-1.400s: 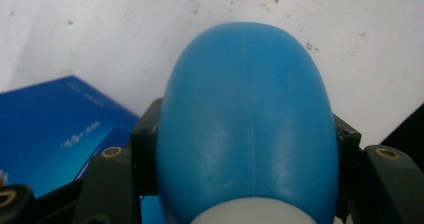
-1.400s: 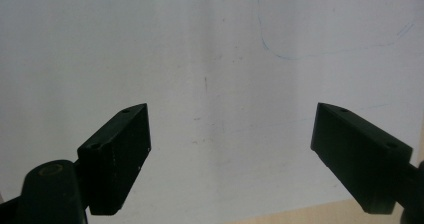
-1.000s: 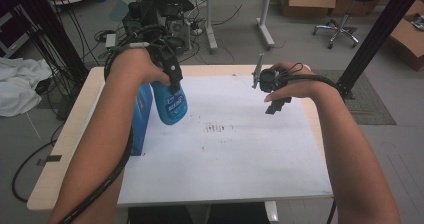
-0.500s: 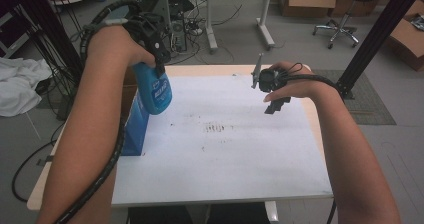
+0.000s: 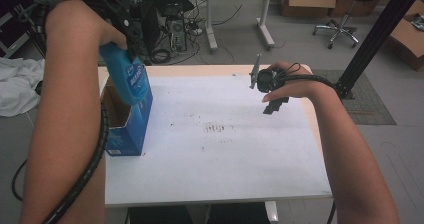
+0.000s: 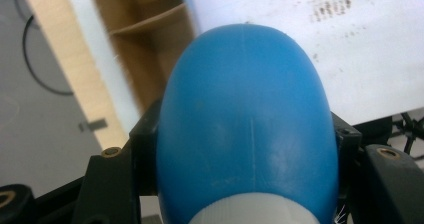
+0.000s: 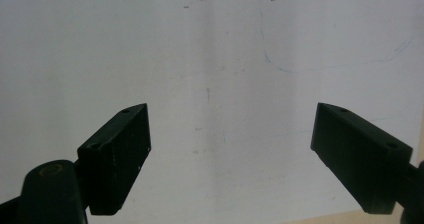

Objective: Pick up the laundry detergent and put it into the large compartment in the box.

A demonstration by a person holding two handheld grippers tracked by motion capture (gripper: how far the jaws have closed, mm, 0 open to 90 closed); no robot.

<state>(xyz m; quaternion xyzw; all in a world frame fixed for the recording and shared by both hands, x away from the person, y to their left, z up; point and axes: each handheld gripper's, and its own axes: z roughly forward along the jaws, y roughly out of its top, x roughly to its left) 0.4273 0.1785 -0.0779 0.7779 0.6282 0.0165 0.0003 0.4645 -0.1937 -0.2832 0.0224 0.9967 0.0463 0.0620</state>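
I hold the blue bottle (image 5: 125,76) clamped between the jaws of my left gripper (image 6: 245,149), lifted clear of the bench (image 5: 225,154) and hanging directly over the open cardboard box (image 5: 127,126) at the bench's left edge. In the left gripper view the jaws press against both flanks of the bottle just above its white cap end (image 6: 250,211), so my grip sits near one end only. Risk, in my judgement: the smooth rounded body could pivot or slide out of that narrow hold, and a tilted descent could catch the box wall or an inner flap and tip the box. The bottle's long axis runs away from the gripper, slanting downward, rounded base leading toward the box opening below. My right gripper (image 7: 230,149) stands wide and empty above the white bench sheet, well apart from the bottle.
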